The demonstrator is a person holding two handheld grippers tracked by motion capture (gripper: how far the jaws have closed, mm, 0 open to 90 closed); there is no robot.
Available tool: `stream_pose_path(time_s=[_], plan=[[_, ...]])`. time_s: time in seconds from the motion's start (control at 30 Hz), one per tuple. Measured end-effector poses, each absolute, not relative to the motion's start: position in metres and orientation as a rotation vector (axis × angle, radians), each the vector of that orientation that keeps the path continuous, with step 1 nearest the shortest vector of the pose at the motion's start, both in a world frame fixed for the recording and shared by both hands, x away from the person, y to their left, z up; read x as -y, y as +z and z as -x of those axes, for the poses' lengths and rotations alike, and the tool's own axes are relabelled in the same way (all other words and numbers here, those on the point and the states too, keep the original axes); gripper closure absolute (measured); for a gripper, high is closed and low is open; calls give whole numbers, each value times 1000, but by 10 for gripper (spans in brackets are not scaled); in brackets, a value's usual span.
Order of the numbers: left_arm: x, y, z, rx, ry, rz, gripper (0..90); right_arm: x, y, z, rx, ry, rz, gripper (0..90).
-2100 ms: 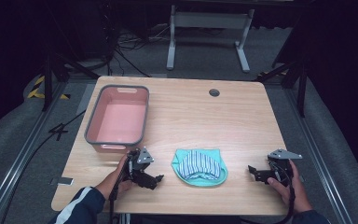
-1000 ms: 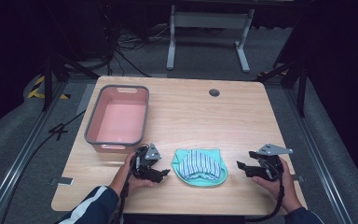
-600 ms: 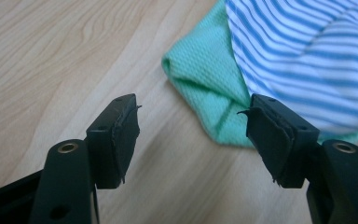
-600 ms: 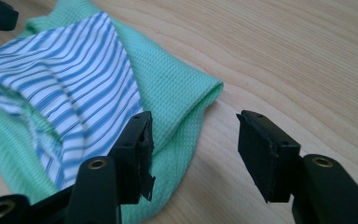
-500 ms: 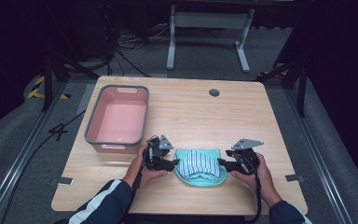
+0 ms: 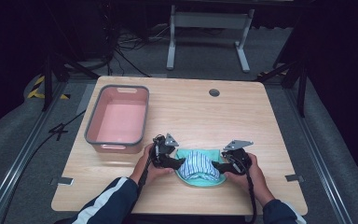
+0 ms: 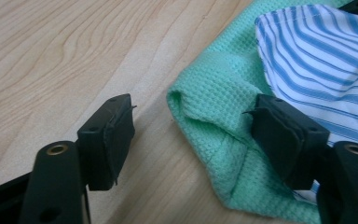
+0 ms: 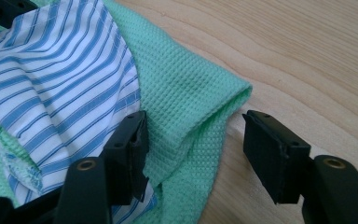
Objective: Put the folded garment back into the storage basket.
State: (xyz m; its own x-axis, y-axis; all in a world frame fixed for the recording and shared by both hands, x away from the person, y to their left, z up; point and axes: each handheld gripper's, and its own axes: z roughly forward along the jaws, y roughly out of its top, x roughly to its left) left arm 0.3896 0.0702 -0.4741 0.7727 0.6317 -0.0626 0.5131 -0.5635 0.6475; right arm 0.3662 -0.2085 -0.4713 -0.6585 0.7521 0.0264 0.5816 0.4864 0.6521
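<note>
Soft, light green cloth (image 7: 214,116): its folded edges sit between our left gripper (image 7: 191,135) and right gripper (image 8: 193,154) jaws, both open.

No legible text, label, brand, number or sign was found on any surface inspected. The wooden counter (image 6: 270,121) bears grain only. The pink bin (image 6: 119,119) near the counter's left edge carries no marking that can be read. The green waffle cloth (image 7: 214,126) and the blue-striped white fabric (image 8: 51,88) at the counter's near edge show weave and stripes, with no tag or print. The left claw (image 7: 191,135) and right claw (image 8: 193,149) are plain black.
</note>
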Motion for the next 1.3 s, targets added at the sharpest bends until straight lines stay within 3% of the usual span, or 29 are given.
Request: stream_pose_path(time_s=[0.1, 0.13, 0.17, 0.2, 0.23, 0.47, 0.83, 1.3], plan=[[-70, -474, -390, -828, 230, -2301, 296, 208, -471, -366, -2474, 931, -1134, 441], [-70, -473, -389, -807, 214, -2307, 329, 206, -470, -364, -2494, 934, -1110, 548], [-70, -473, -389, -807, 214, -2307, 388, 206, -470, -364, -2494, 934, -1110, 548], [-70, -473, -388, -769, 182, -2310, 388, 205, -469, -363, -2501, 937, -1107, 594], [-69, -472, -387, -742, 173, -2312, 493, 204, -469, -362, -2514, 944, -1095, 637], [-70, -474, -385, -732, 116, -2274, 727, 202, -469, -360, -2545, 968, -1051, 777], [-67, -472, -384, -695, 148, -2299, 822, 201, -469, -356, -2515, 962, -1051, 807], [-65, -464, -384, -673, 144, -2293, 838, 206, -462, -354, -2508, 1011, -1083, 813]])
